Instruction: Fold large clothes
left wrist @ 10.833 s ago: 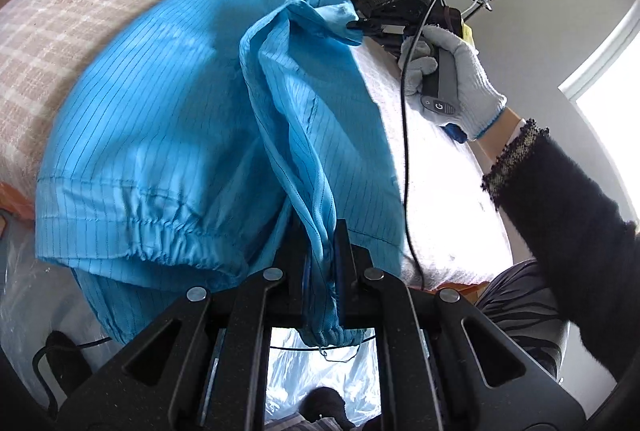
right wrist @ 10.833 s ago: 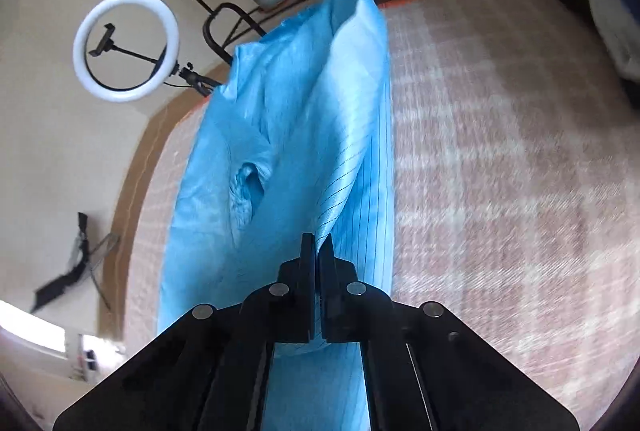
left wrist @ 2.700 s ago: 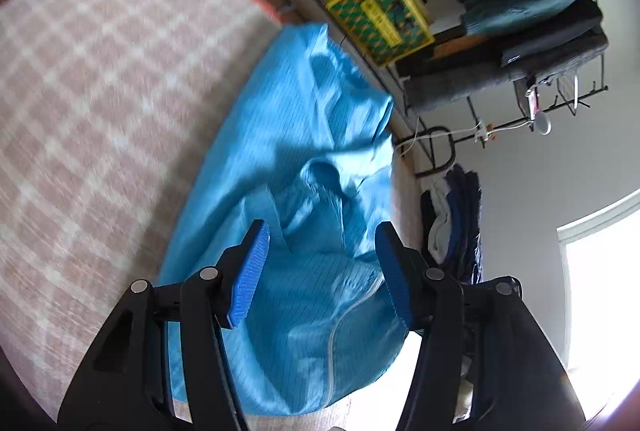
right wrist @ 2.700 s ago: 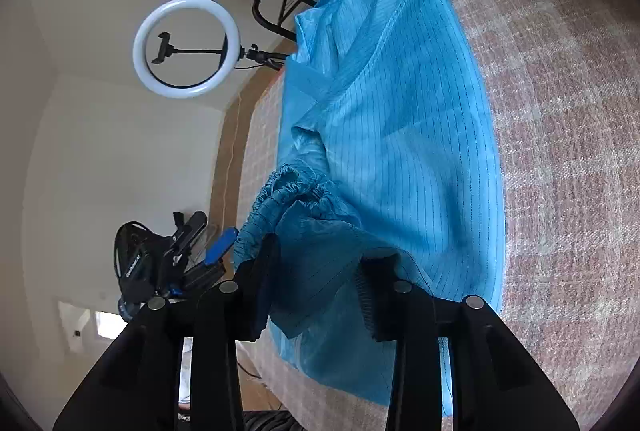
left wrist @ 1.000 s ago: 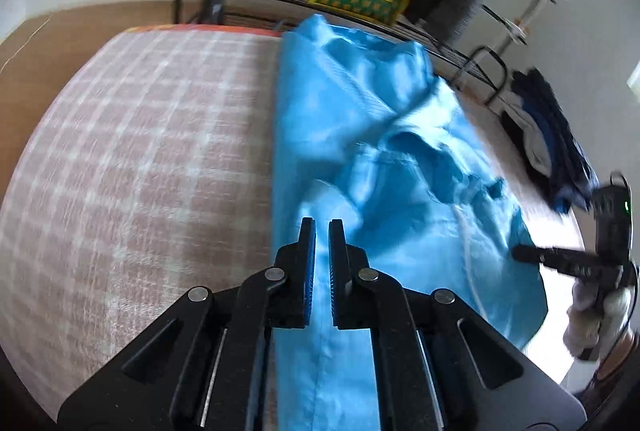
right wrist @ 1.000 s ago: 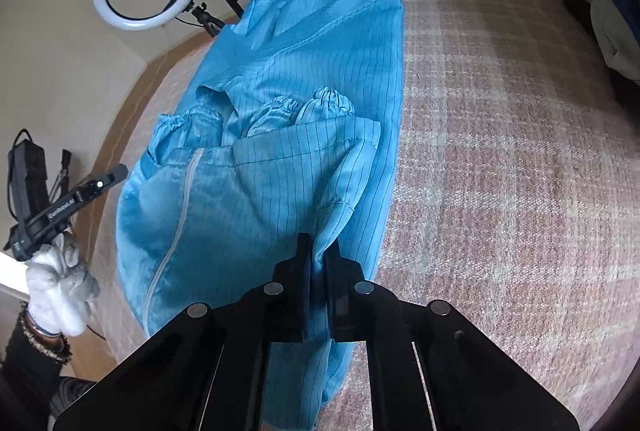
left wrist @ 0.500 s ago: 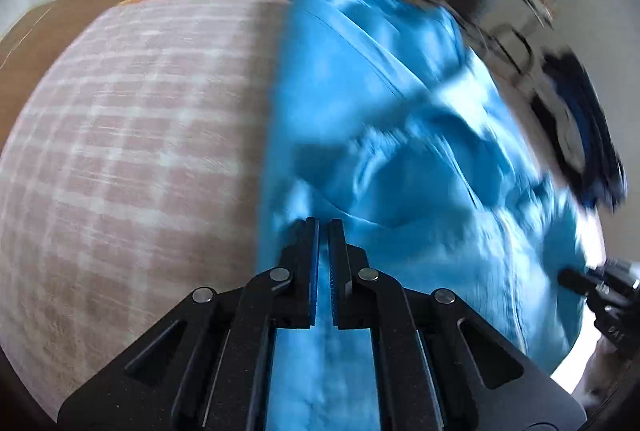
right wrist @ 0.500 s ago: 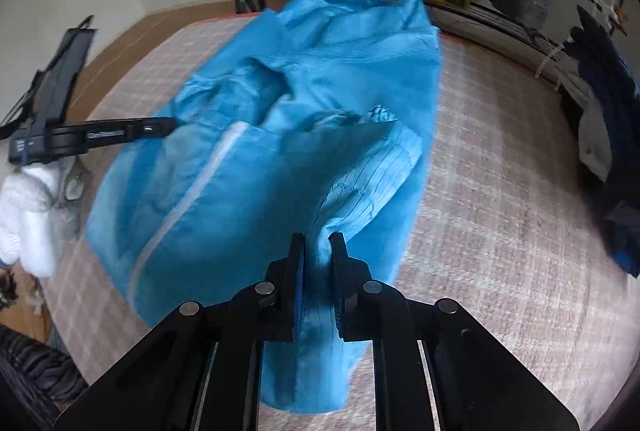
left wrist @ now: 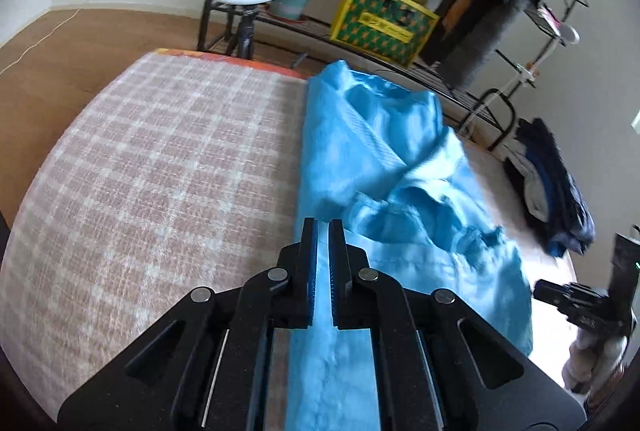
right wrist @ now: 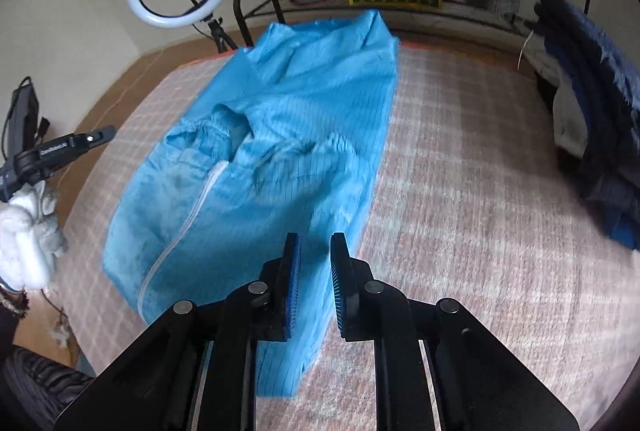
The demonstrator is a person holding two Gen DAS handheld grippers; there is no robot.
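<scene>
One blue garment (right wrist: 280, 135) lies folded lengthwise on the checked blanket (right wrist: 460, 191)

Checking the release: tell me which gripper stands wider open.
The right gripper: its jaws stand clearly apart over the cloth, while the left gripper is almost shut.

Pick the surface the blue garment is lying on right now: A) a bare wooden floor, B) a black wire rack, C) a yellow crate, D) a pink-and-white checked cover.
D: the blue garment lies spread on the pink-and-white checked cover, which shows on both sides of it.
</scene>
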